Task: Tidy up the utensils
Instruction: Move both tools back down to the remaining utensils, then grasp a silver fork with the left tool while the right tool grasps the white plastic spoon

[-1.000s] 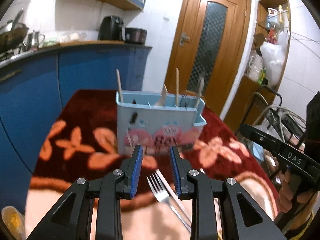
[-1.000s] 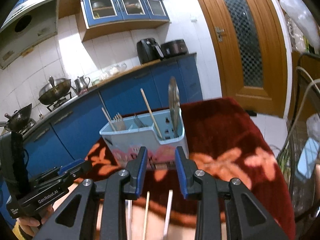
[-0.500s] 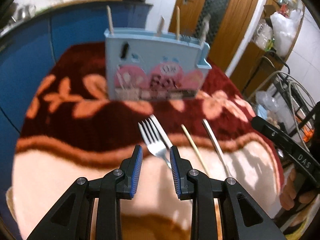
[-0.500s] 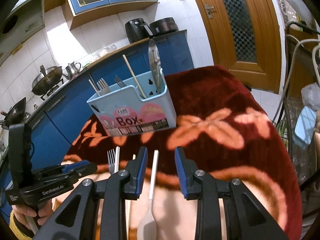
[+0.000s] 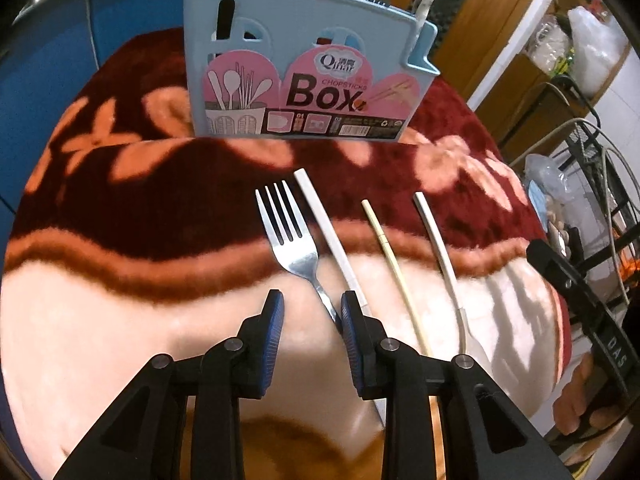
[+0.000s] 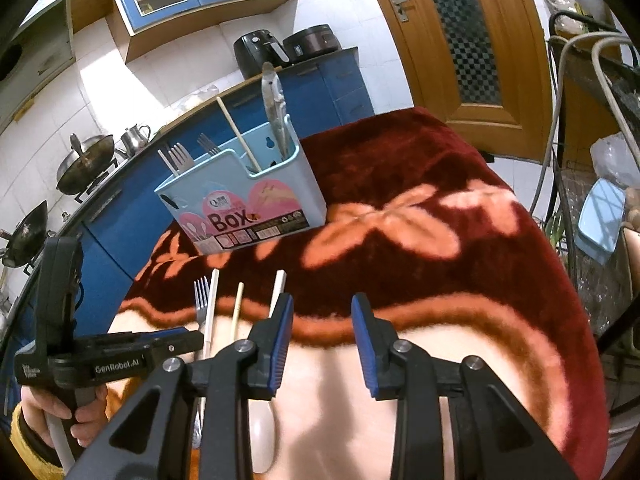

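A light blue utensil box stands on the red flowered cloth with forks, chopsticks and a spoon in it. In front of it lie a metal fork, a white flat utensil handle, a chopstick and a white spoon. My left gripper is open, its jaws either side of the fork's handle, just above the cloth. My right gripper is open and empty, right of the white spoon's handle.
The cloth-covered table drops off at the right, where a wire rack with bags stands. Blue kitchen cabinets run behind the box. A wooden door is at the back right.
Both grippers have pulled back from the box and tilted down toward the loose utensils. My left gripper has lowered around the fork's handle. Both have stayed open.
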